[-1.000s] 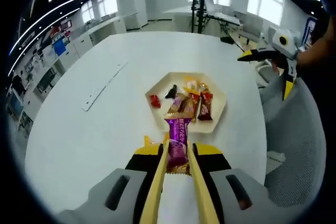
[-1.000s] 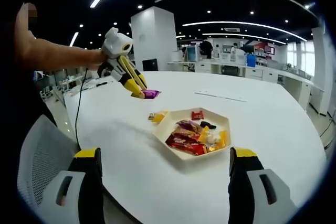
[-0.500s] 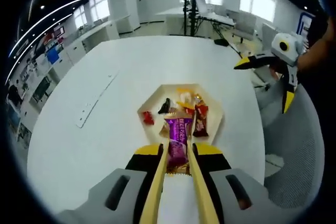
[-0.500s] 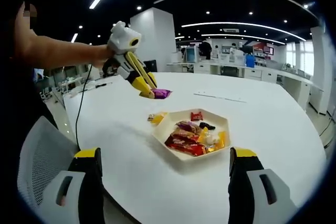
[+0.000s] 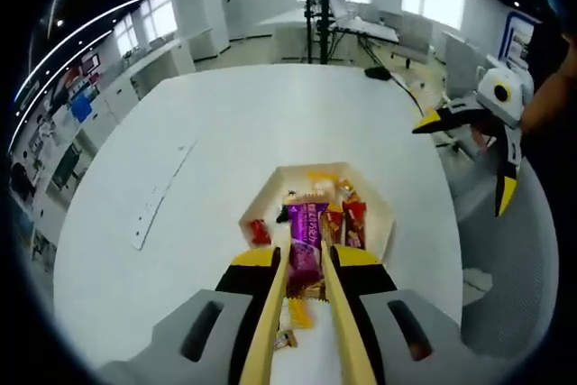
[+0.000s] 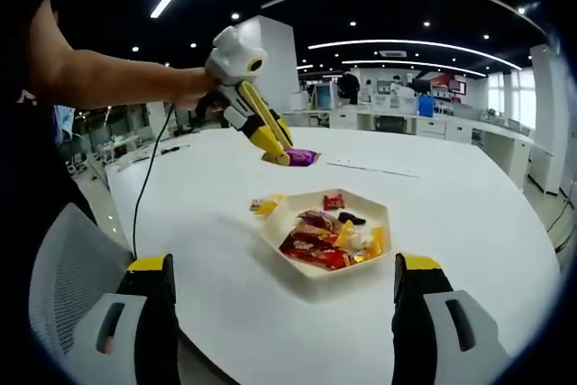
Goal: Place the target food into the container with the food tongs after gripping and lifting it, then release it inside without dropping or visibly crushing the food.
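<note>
Left gripper [image 5: 305, 250]: closed tight on the purple candy bar, up in the air, off the table.
Left gripper from the other side [image 6: 287, 152]: held by a hand [image 6: 194, 87], tips pointing down and forward, over the table and above the far side of the tray.
Purple candy bar [image 5: 305, 242]: squeezed between the two yellow jaws, long side running along them, top end sticking out past the tips. Not squashed as far as can be seen.
Purple candy bar from the other side [image 6: 302, 157]: poking out of the tips, in the air, not touching the tray.
White tray [image 5: 379, 214]: six-sided, just past the left gripper's tips and below them. In the right gripper view [image 6: 306, 268], straight ahead, between the two jaws and well apart from them.
Candies in the tray [image 6: 326, 233]: red, yellow, brown and black wrappers, in a loose pile.
Small yellow candies [image 6: 268, 205]: on the table, just beside the tray, on the side near the left gripper.
Right gripper [image 6: 284, 313]: jaws wide apart, nothing between them, low at the near edge of the table [image 6: 469, 214].
Right gripper from the other side [image 5: 473, 146]: off past the table edge, jaws spread wide.
</note>
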